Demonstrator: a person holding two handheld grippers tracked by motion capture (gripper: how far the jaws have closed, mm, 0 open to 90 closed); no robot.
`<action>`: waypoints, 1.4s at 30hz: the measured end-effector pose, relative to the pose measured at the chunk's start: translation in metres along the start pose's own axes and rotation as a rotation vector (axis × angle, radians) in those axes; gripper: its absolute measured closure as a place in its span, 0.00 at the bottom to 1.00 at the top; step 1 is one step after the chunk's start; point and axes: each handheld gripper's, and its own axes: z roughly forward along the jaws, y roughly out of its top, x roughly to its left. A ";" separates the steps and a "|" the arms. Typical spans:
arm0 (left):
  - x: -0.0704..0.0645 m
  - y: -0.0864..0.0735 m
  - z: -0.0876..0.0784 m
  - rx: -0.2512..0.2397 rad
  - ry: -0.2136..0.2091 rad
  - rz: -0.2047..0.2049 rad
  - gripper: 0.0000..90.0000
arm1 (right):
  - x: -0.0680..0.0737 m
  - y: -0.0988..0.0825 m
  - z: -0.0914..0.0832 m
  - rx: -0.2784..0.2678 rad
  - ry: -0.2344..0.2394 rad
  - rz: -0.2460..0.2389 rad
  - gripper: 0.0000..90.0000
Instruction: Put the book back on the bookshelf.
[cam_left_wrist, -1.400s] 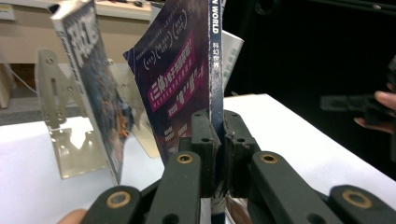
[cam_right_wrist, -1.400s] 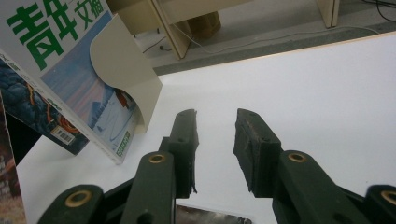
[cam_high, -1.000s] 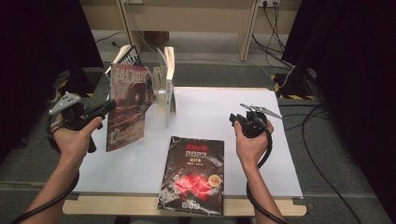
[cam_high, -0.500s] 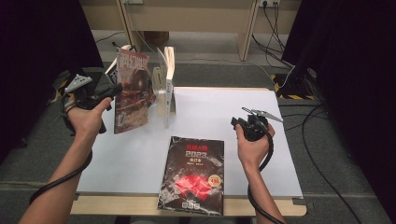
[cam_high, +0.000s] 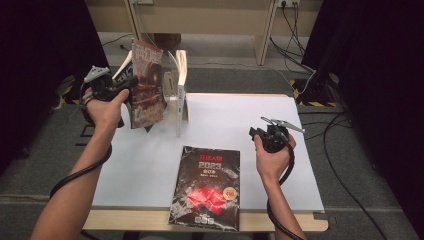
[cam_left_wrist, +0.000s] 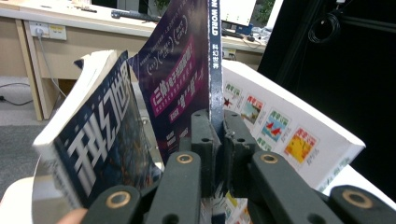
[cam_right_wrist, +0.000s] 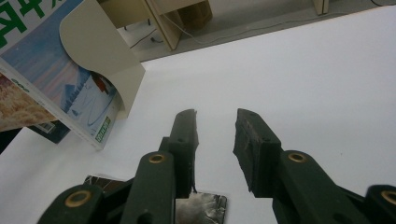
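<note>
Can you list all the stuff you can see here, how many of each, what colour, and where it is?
held magazine: 1, dark red cover, upright at the table's back left, clamped by the left gripper
black magazine: 1, black with red picture, flat at the table's near edge
standing books: at least 2, white and dark blue, upright at the back left
bookend: 1, cream, beside the white book
table: 1, white top, wooden near edge
left gripper: 1, black, shut on the held magazine's spine
right gripper: 1, black, jaws apart, nothing between them, above the table's right part
</note>
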 end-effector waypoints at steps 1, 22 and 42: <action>0.000 0.002 0.003 -0.005 0.006 0.004 0.94 | 0.000 0.000 0.000 0.002 -0.002 0.002 0.76; 0.005 0.004 0.053 -0.081 0.096 0.087 0.93 | -0.006 -0.006 0.003 0.015 -0.004 0.001 0.76; 0.014 -0.024 0.063 0.080 0.209 0.132 0.92 | -0.010 -0.011 0.004 0.020 0.001 -0.015 0.76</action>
